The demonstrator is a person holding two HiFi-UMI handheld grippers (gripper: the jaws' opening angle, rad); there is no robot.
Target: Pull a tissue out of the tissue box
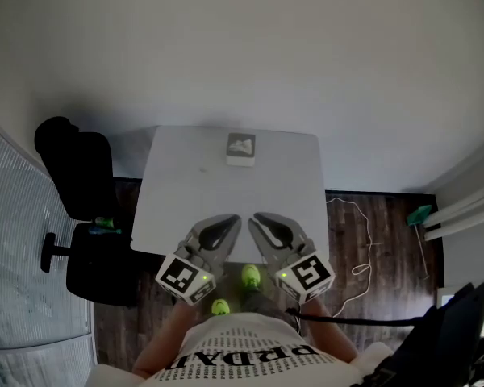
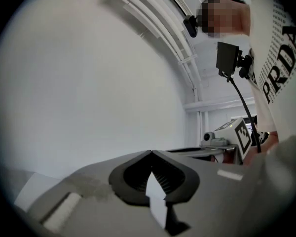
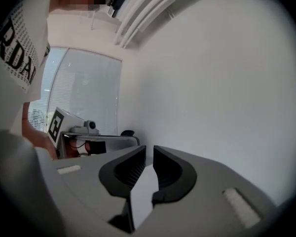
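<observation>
Head view, task thing: the grey rectangular tissue box [image 1: 241,149] sits at the far edge of the white square tabletop [image 1: 218,192], with a white tissue [image 1: 241,143] poking up from its top slot.
Head view, grippers: the left gripper [image 1: 235,218] and the right gripper [image 1: 255,216] are side by side over the near edge of the tabletop, close to the person's body. Both point toward the box and are well apart from it.
Head view, surroundings: a black office chair [image 1: 79,185] stands to the left of the tabletop, on the dark wooden floor [image 1: 371,240].
Left gripper view, jaws: the tips of the left gripper [image 2: 150,153] meet, so the jaws are clenched with nothing between them. Only a bare white wall lies ahead, and the box does not show here.
Right gripper view, jaws: the tips of the right gripper [image 3: 149,148] stand slightly apart with a narrow gap, released and empty. The tabletop shows pale through the gap, and no box or tissue is in sight.
Done so far: nothing, as far as I can judge. The tissue is in the box and neither gripper touches it.
Left to do: reach across the tabletop to the box, close one pair of jaws on the raised tissue, and draw it up and out, perhaps while the other gripper steadies the box.
</observation>
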